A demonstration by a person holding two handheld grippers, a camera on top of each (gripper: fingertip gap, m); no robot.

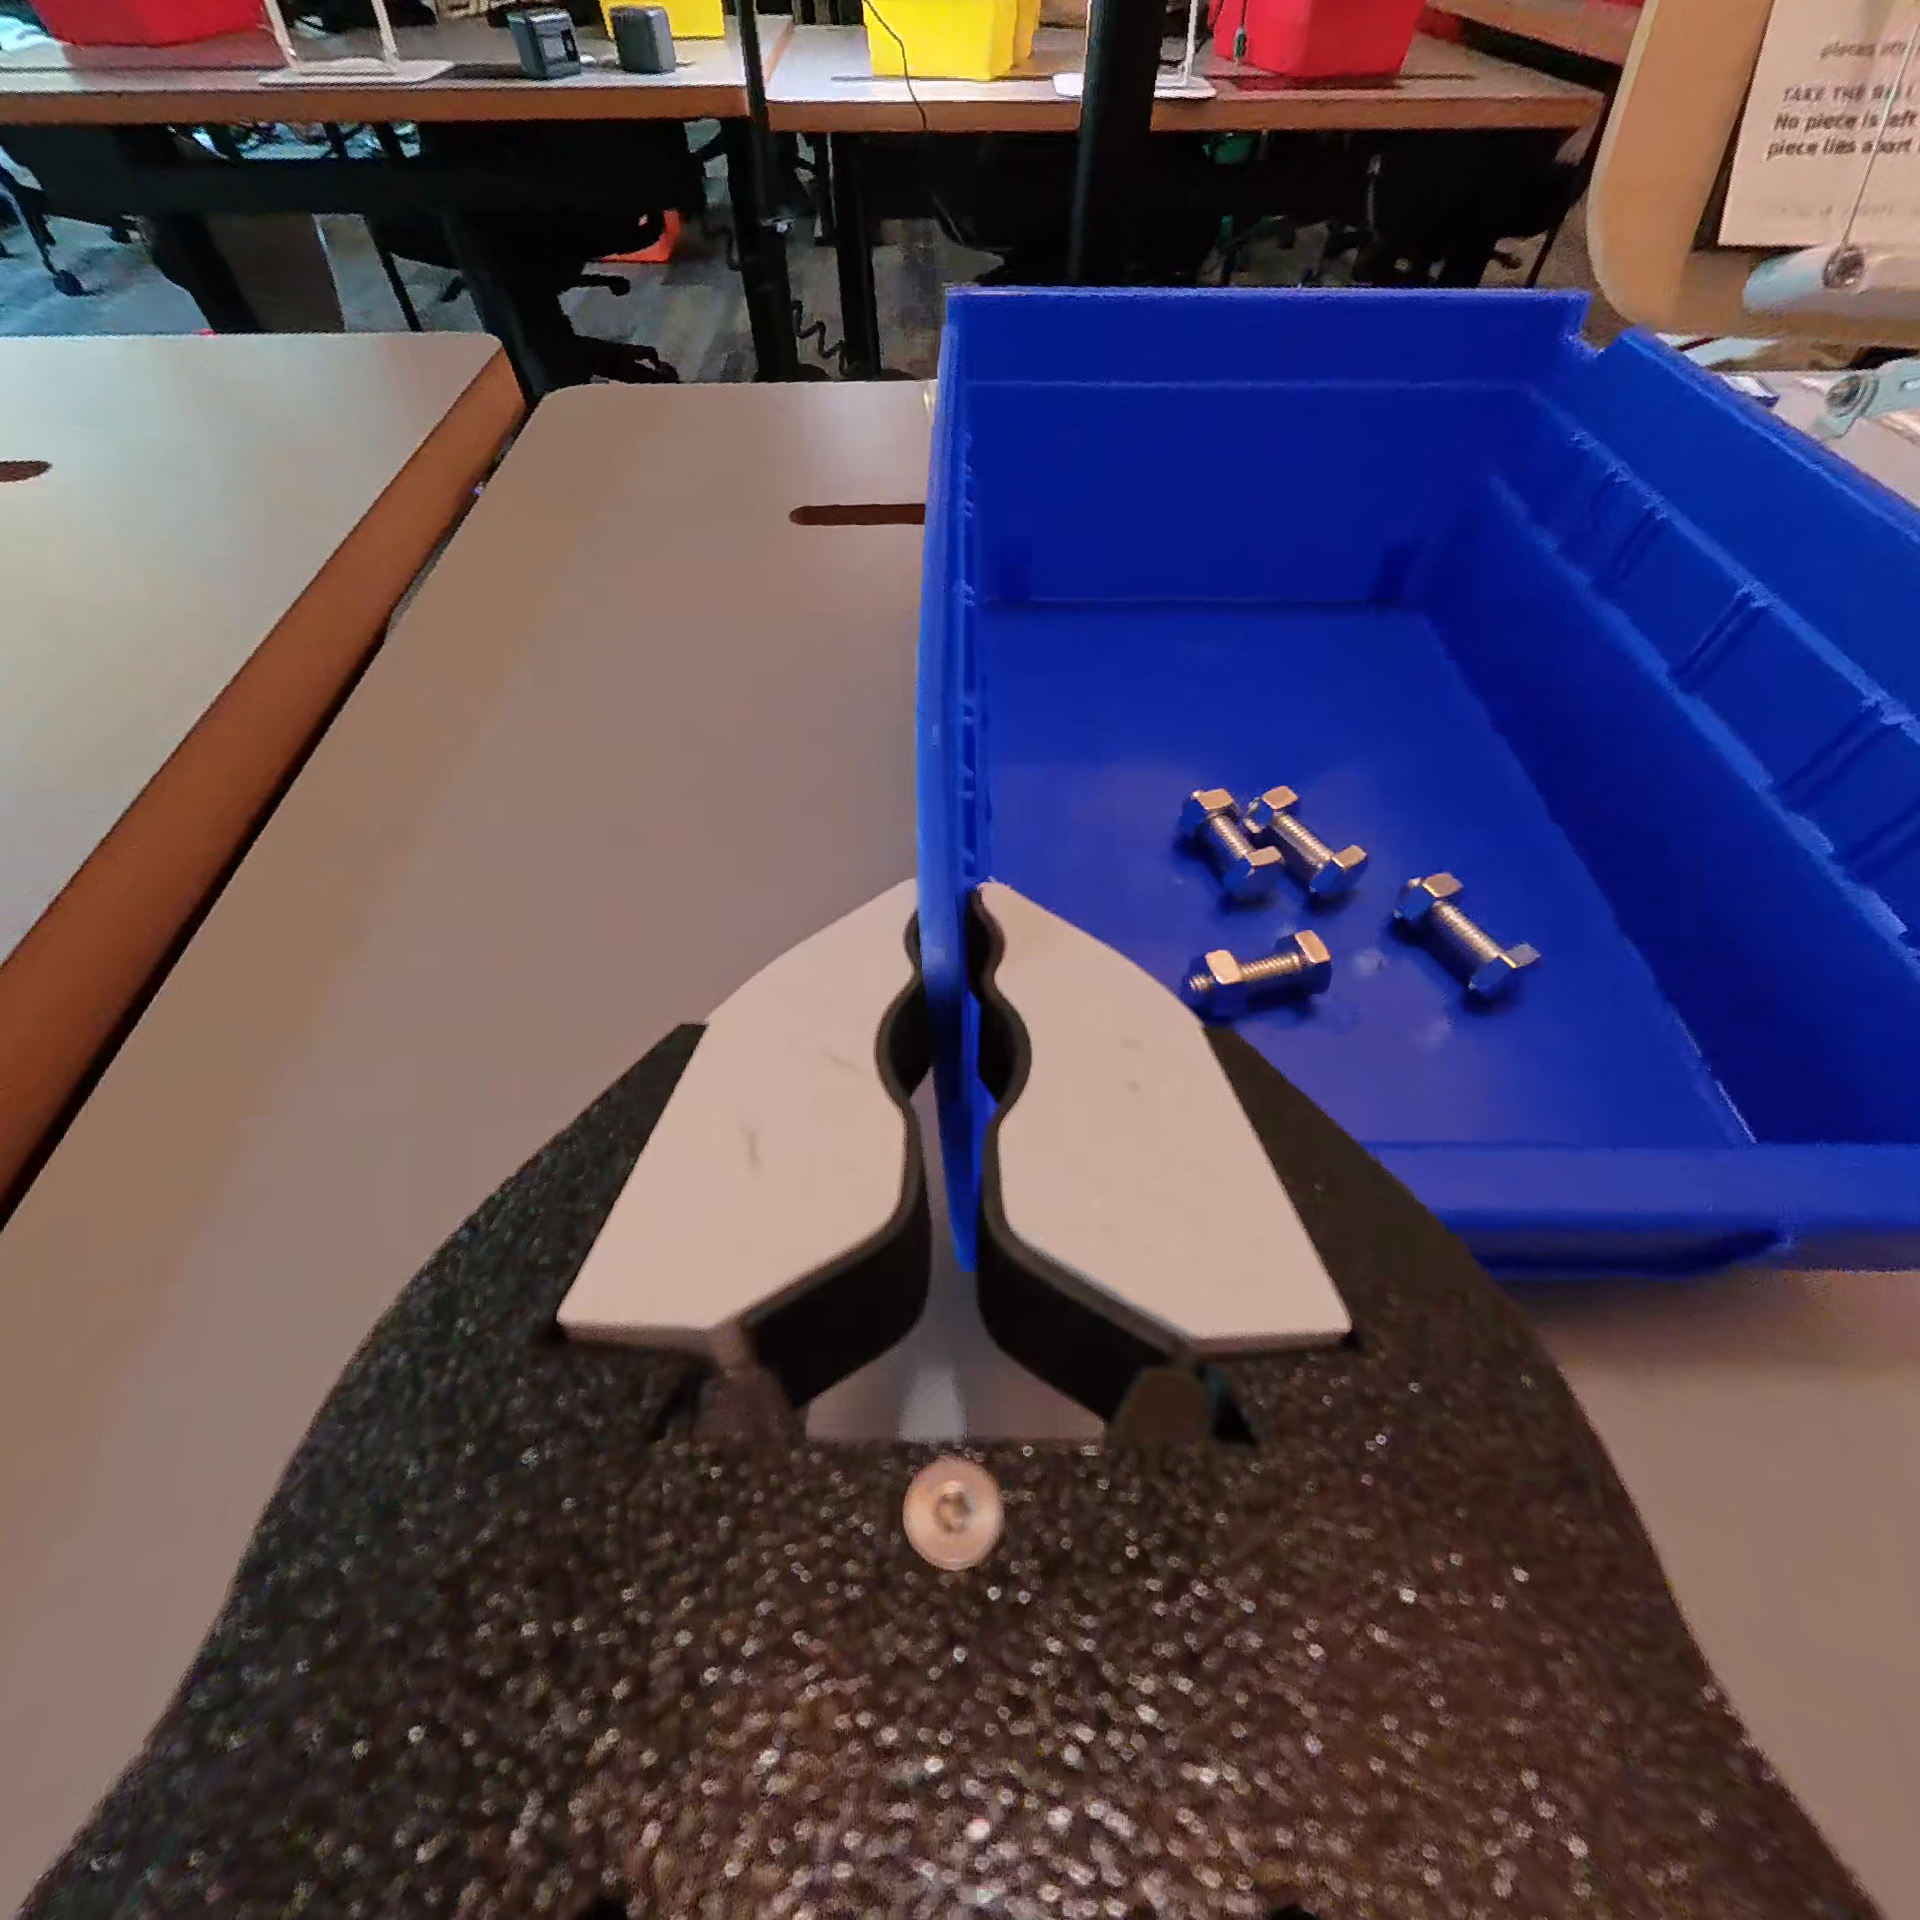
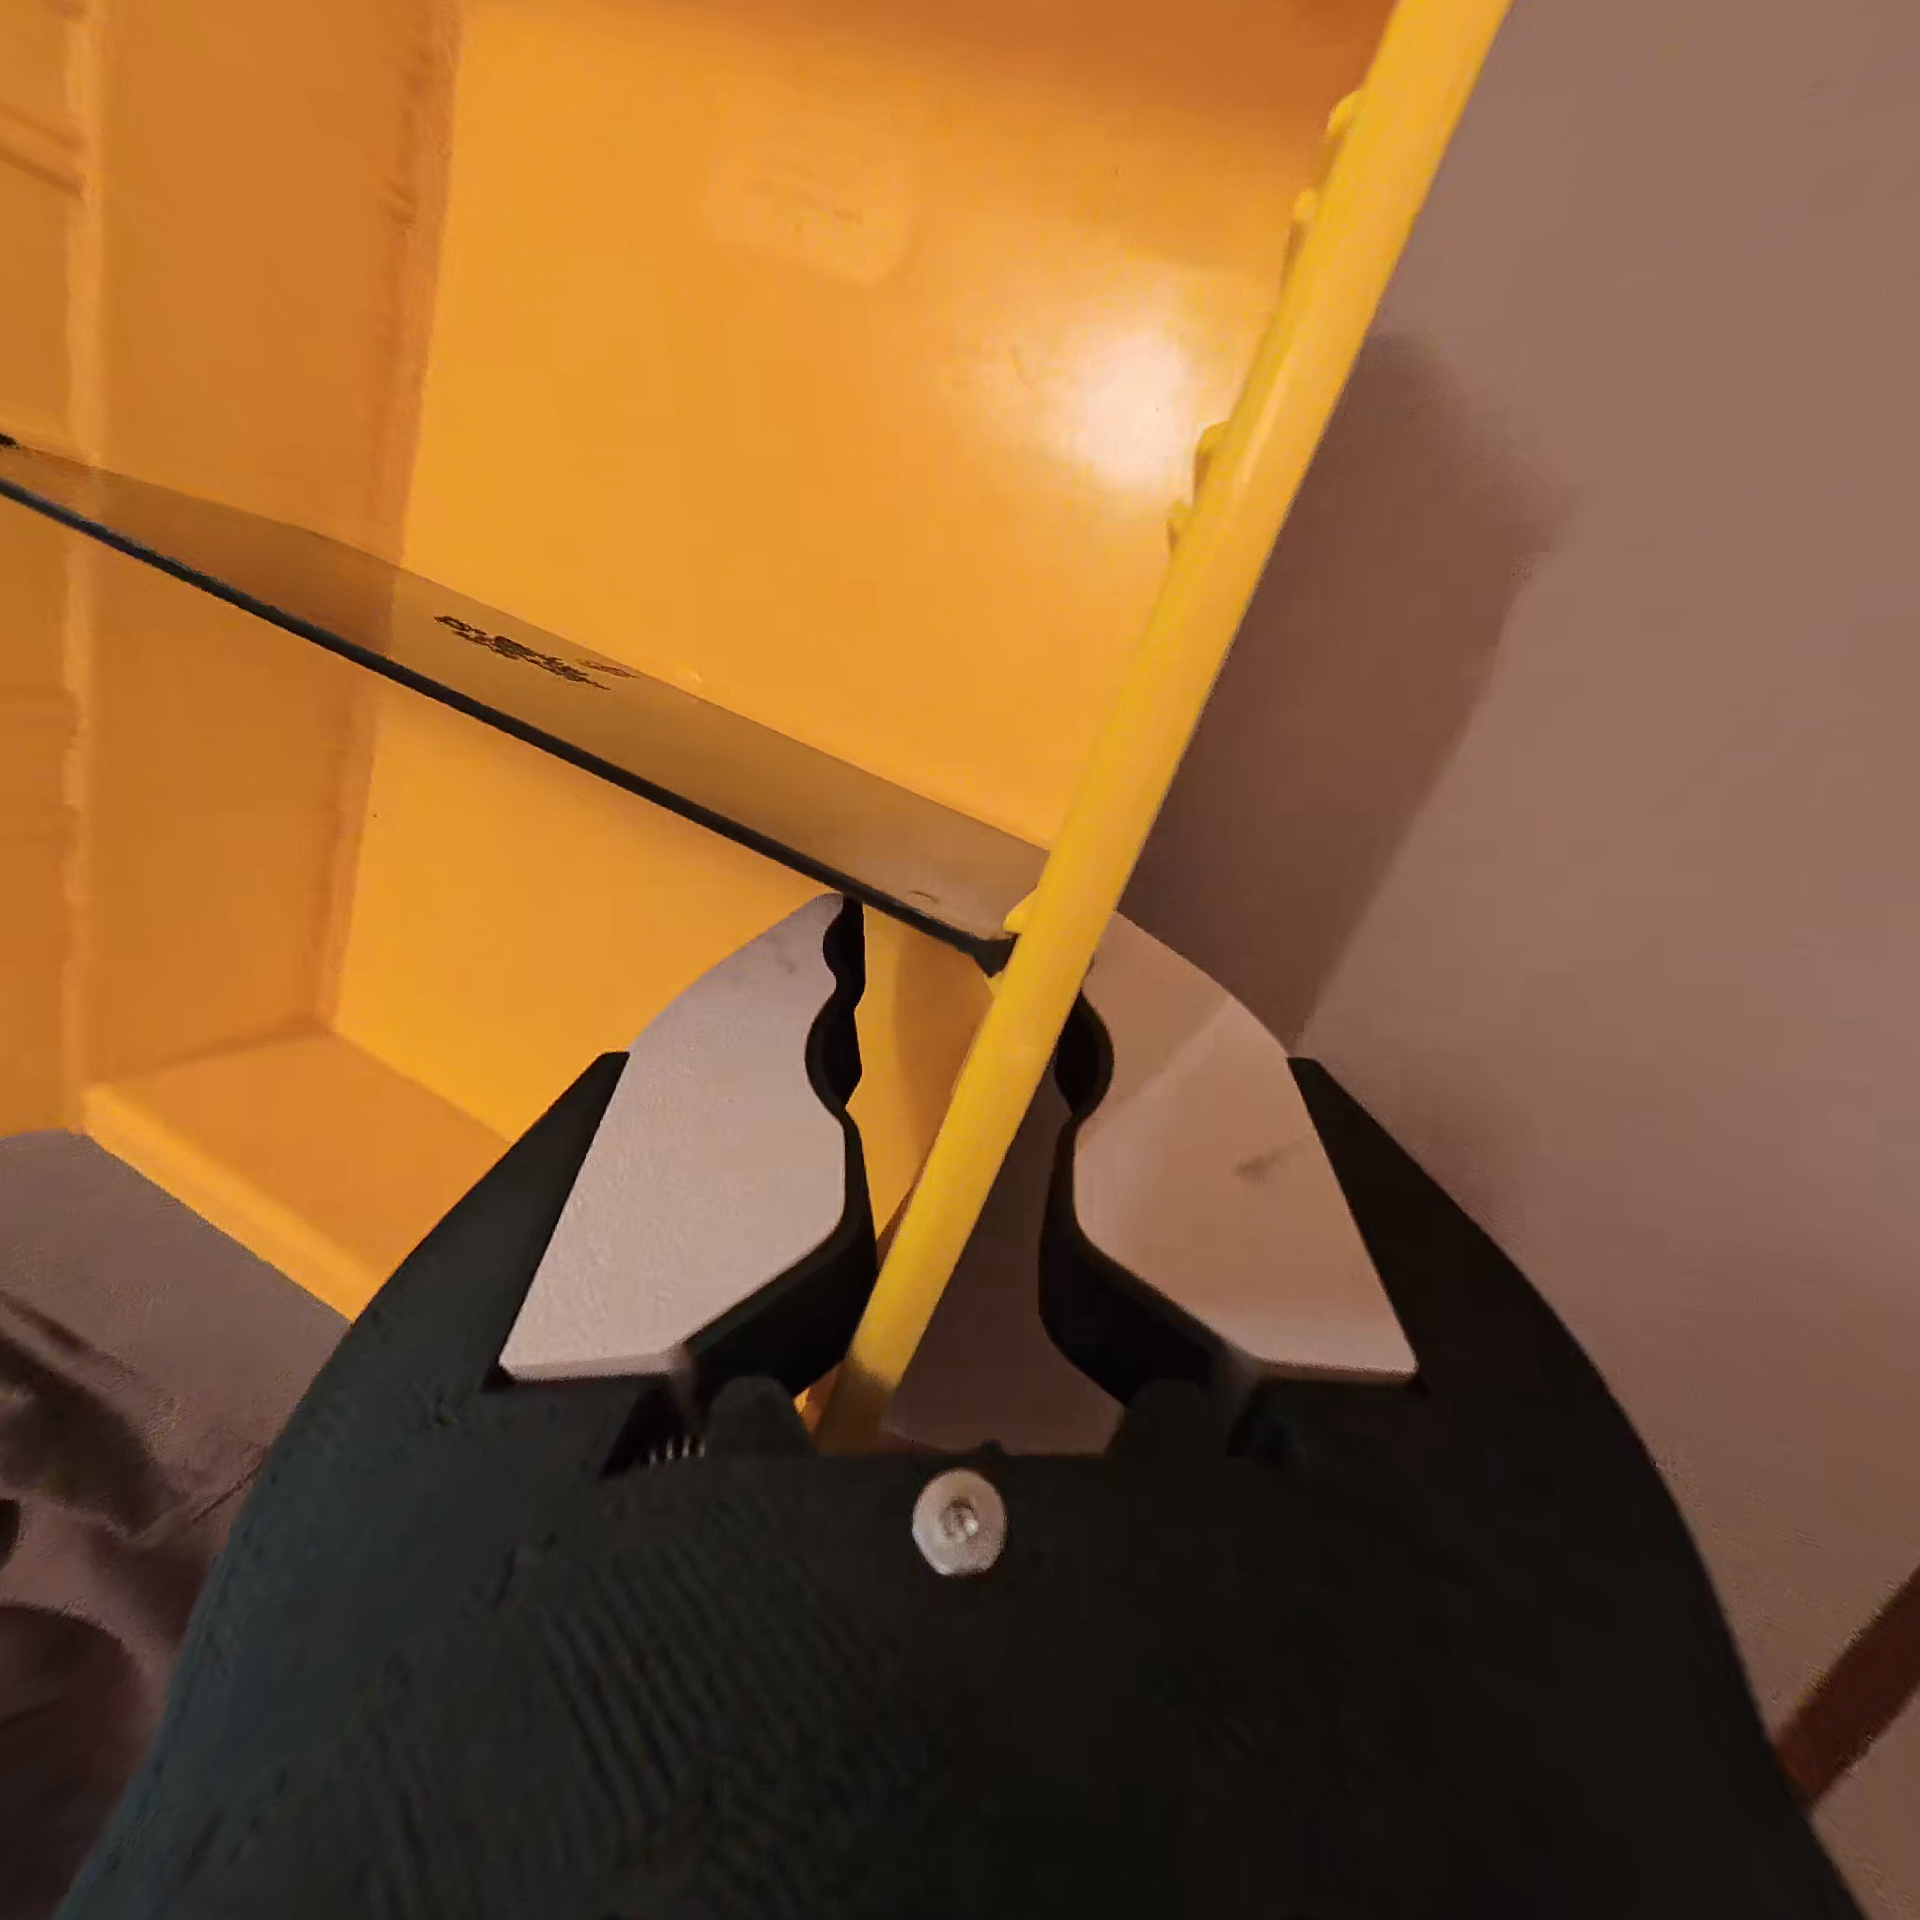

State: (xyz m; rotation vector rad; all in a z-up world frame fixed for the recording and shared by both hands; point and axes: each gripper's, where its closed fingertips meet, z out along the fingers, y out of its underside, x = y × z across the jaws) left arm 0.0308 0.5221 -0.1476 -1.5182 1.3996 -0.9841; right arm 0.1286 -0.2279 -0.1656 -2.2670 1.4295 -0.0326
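The left tool pinches the left side wall of a blue bin standing on a grey desk, one finger outside the wall and the other inside, both pads pressed to the plastic. Four silver bolts with nuts lie on the bin's floor just right of and ahead of the inner finger; two of them touch side by side. The right tool straddles the right wall of a yellow bin, jaws parted: its right finger touches the wall's outer rim, while a clear gap separates the left finger from the wall. A dark divider crosses the yellow bin just ahead of its fingertips
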